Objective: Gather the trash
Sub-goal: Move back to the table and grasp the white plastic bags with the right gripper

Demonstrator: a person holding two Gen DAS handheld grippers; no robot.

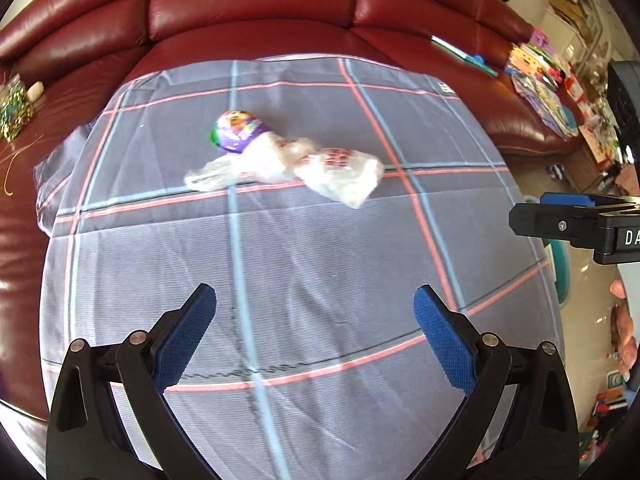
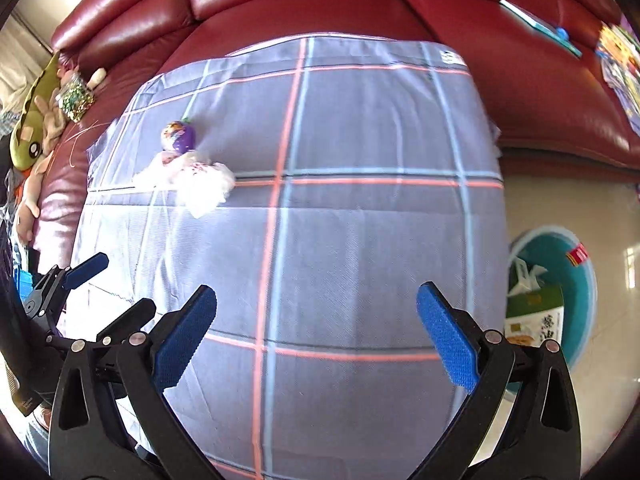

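Wide bare cloth (image 1: 320,264) ahead of both grippers, sofa (image 1: 248,4) behind, bin (image 2: 560,280) off the right edge, wrapper (image 1: 288,160) mid-cloth by the toy (image 1: 236,132), left gripper (image 1: 314,320) and right gripper (image 2: 316,320) spread wide, empty.

Ahead of your tongs lies matt woven plaid cloth (image 1: 320,240), and on it crinkly translucent plastic bags (image 1: 320,168) beside a glossy purple plastic egg (image 1: 236,132). Beyond them, the sofa (image 1: 248,4) is shiny red leather (strong glare).
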